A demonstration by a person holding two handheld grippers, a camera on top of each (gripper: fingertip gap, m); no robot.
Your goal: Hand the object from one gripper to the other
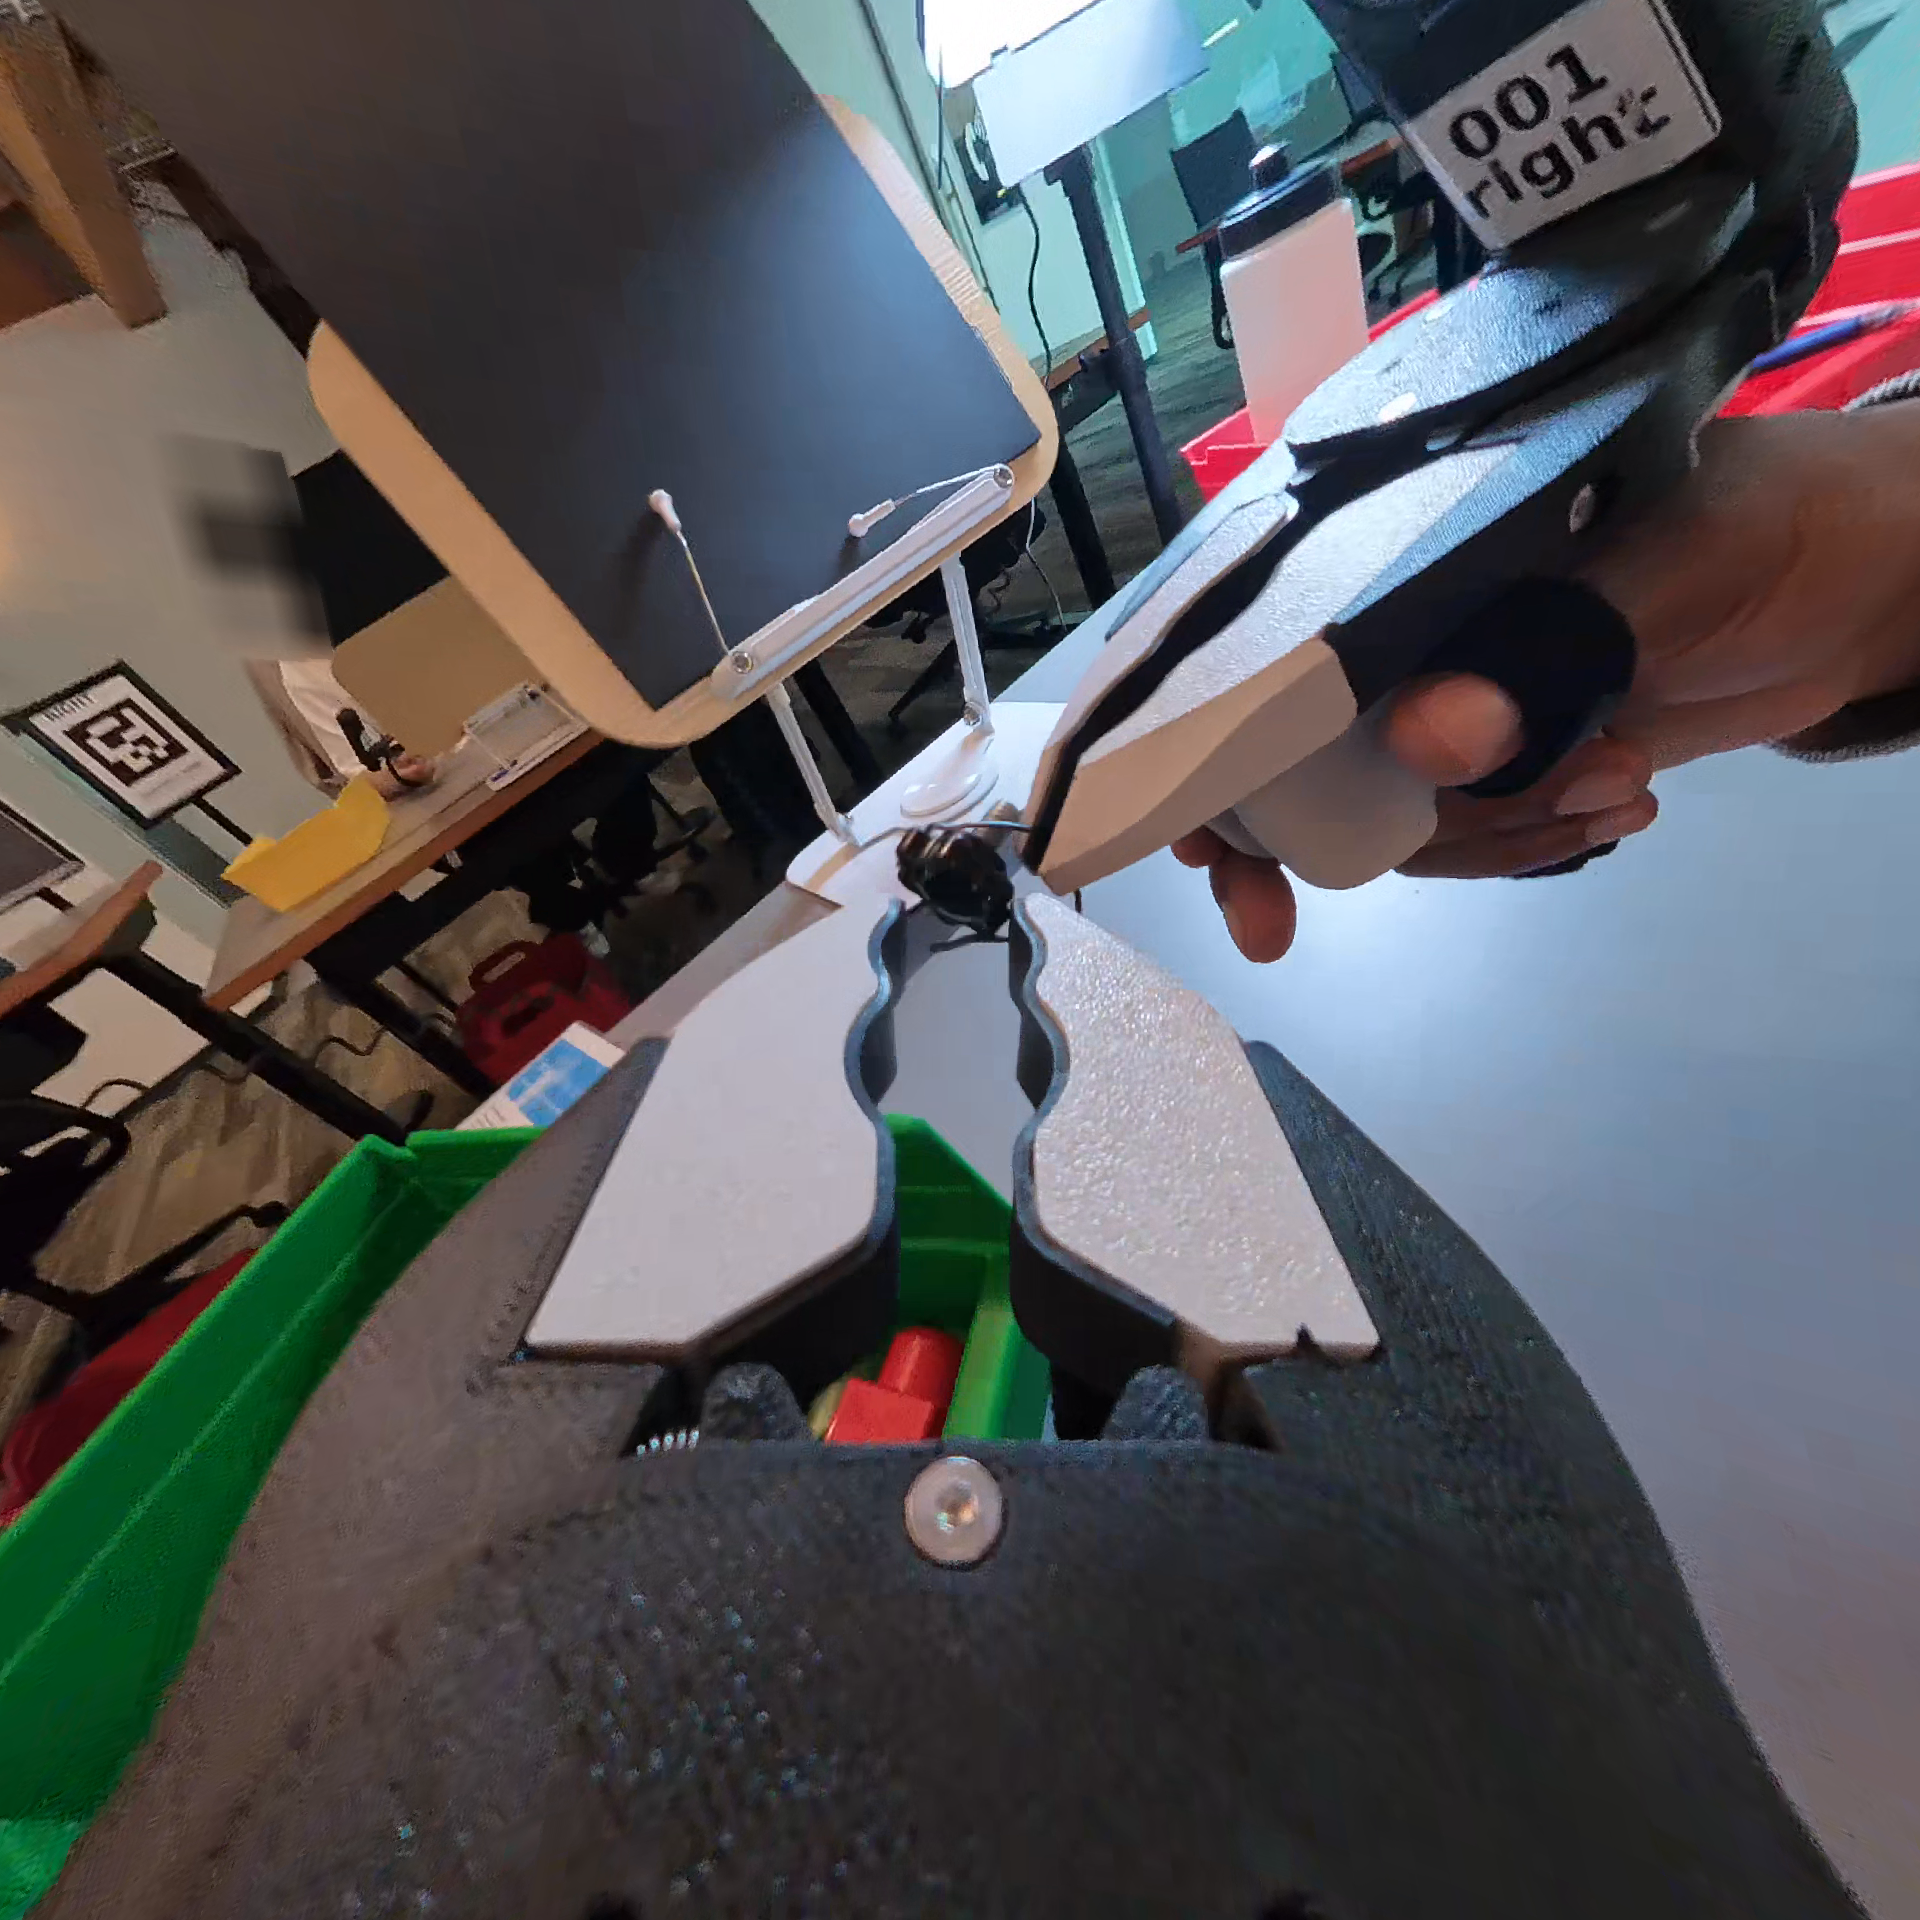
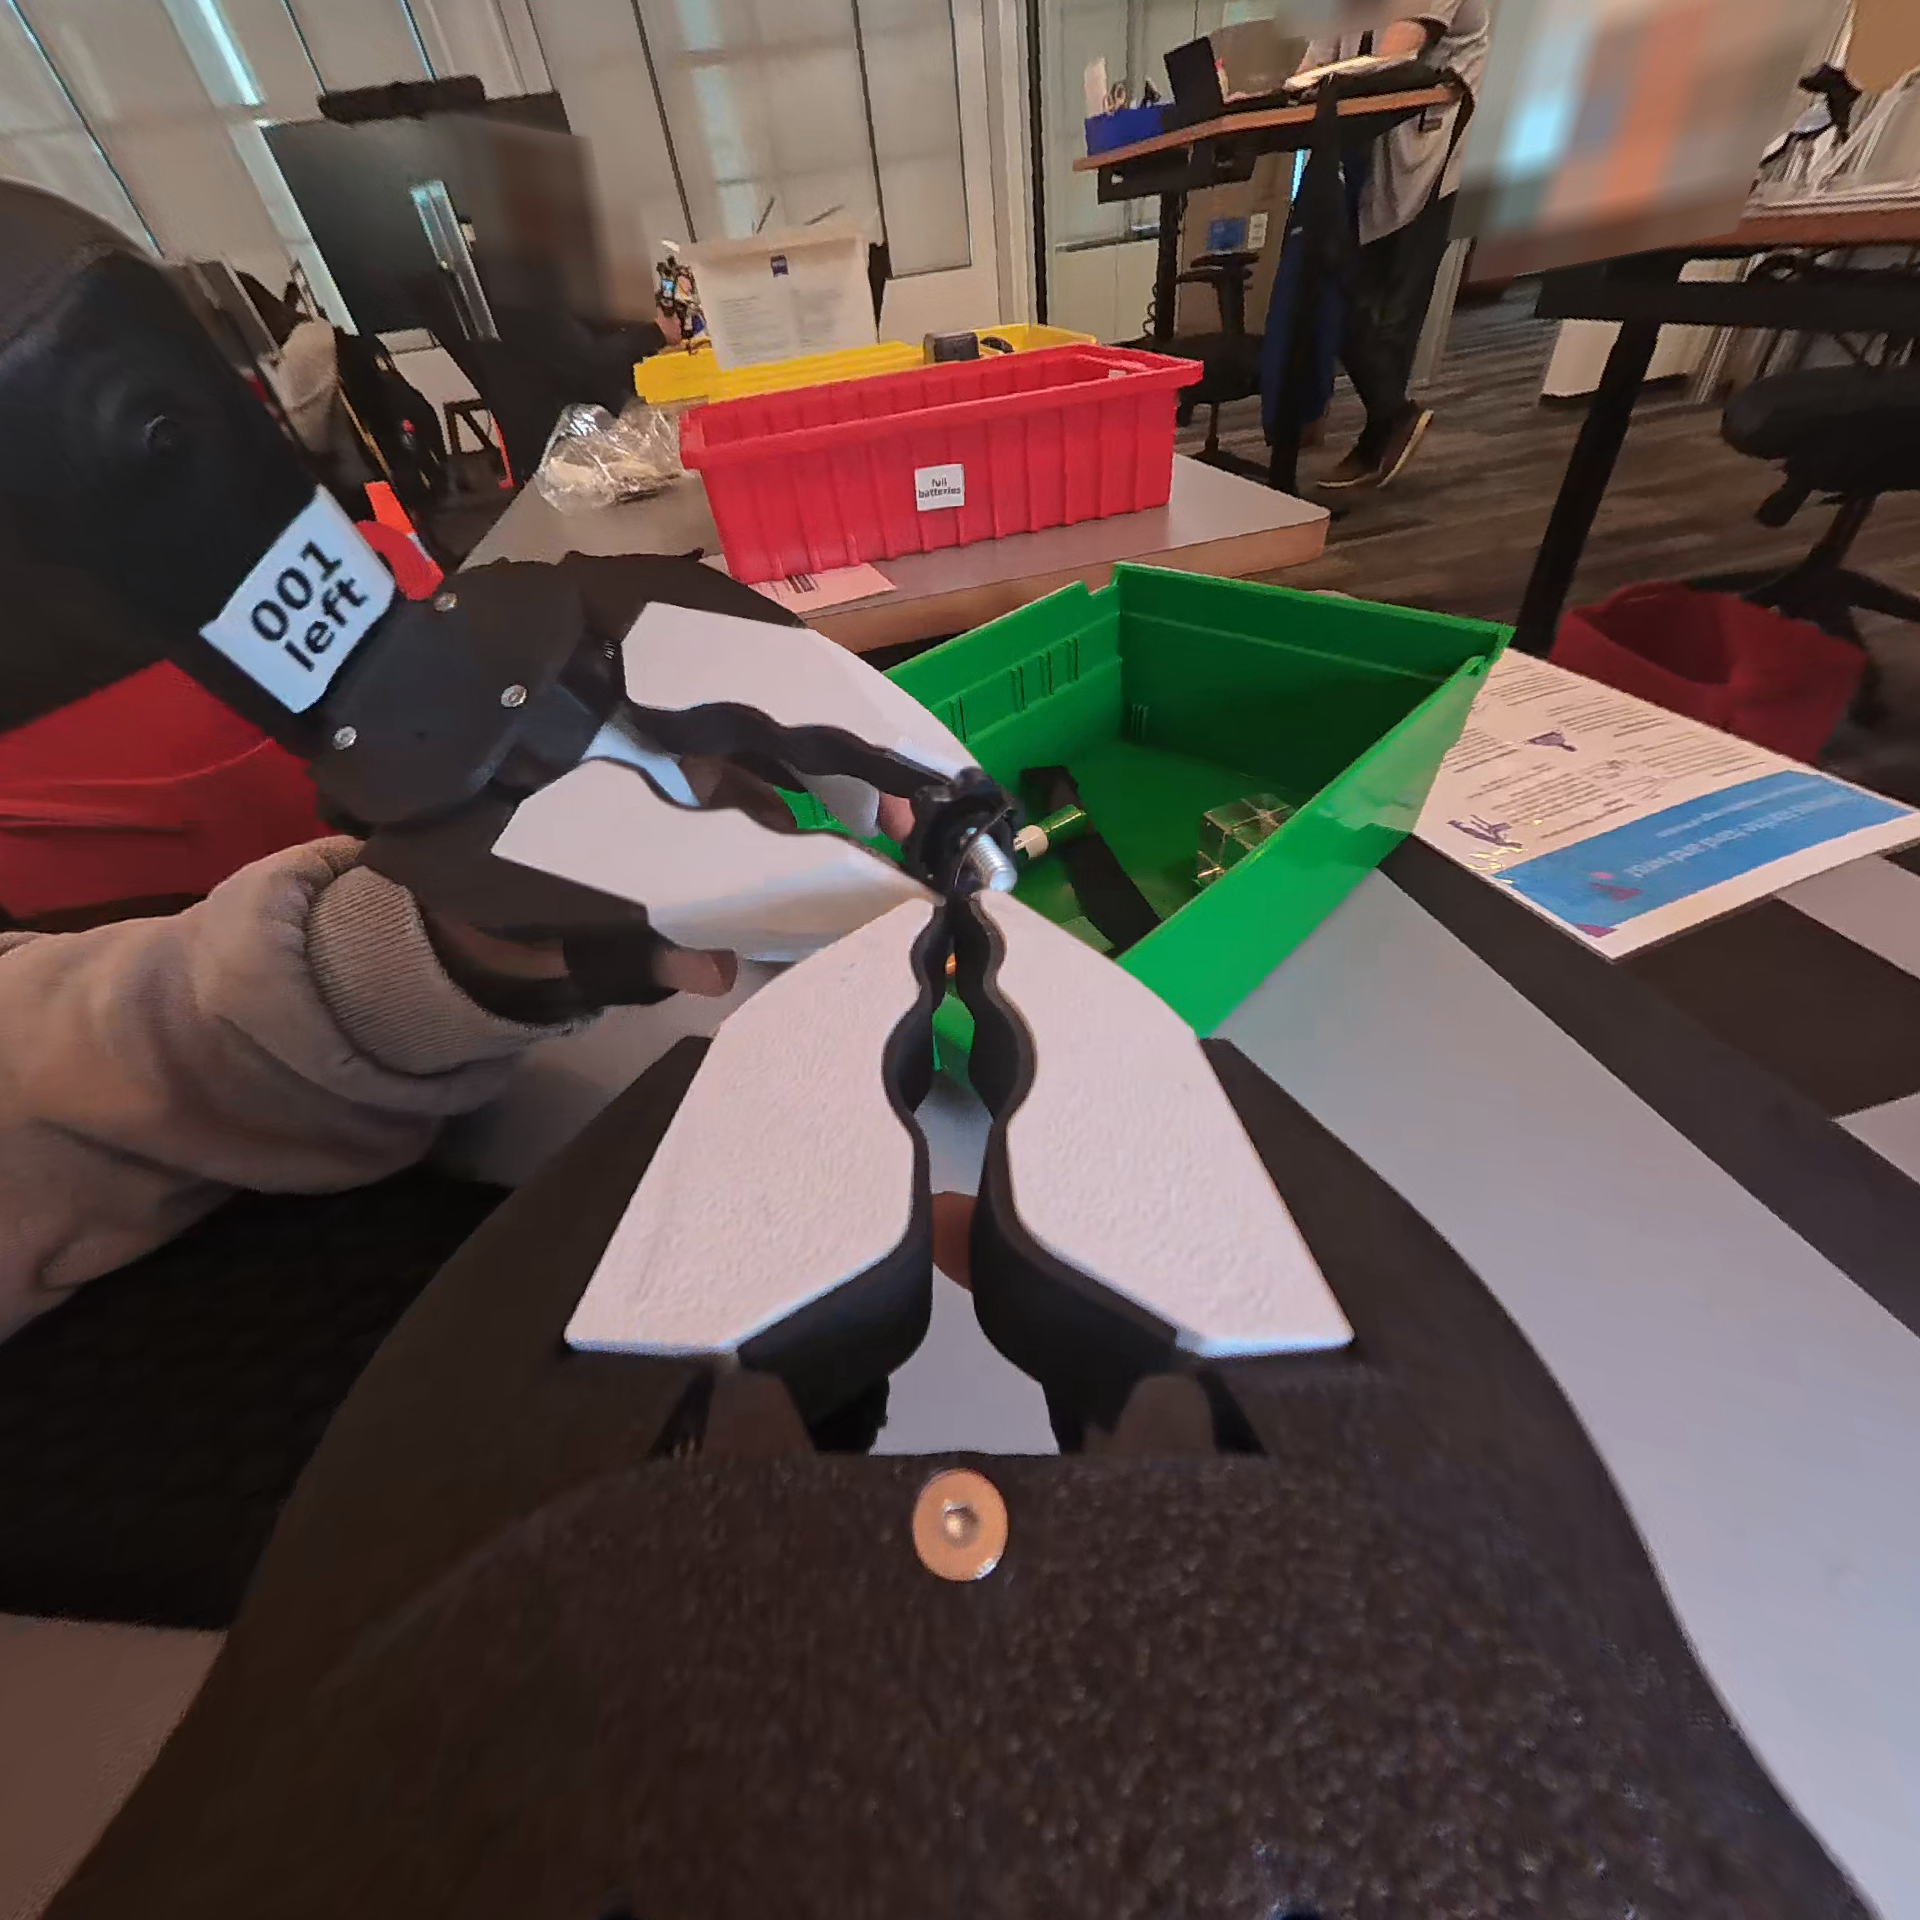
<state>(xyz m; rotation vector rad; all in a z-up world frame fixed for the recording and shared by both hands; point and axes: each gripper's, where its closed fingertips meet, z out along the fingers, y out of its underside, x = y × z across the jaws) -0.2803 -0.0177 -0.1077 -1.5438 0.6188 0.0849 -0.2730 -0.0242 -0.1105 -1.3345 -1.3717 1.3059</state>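
Note:
A small black knob (image 1: 951, 873) with a silver threaded stud (image 2: 1000, 868) sits between the tips of my left gripper (image 1: 956, 914). Both of its pads press on the knob. The right wrist view shows the same grip, with the left gripper (image 2: 940, 831) coming in from the left and the knob (image 2: 951, 816) at its tips. My right gripper (image 2: 961, 906) is shut just under the knob, and a thin wire from the knob runs into its closed tips. In the left wrist view the right gripper (image 1: 1039, 862) comes in from the right and the wire ends at its tip.
A green bin (image 2: 1351, 831) with several small parts lies just beyond the grippers, and it also shows under my left gripper (image 1: 208, 1455). A red bin (image 2: 935, 468) and a yellow one stand behind. A printed sheet (image 2: 1662, 810) lies to the right. A dark board on a white stand (image 1: 623, 312) is ahead. Only a small space, under 4 cm, lies between the two pairs of fingers.

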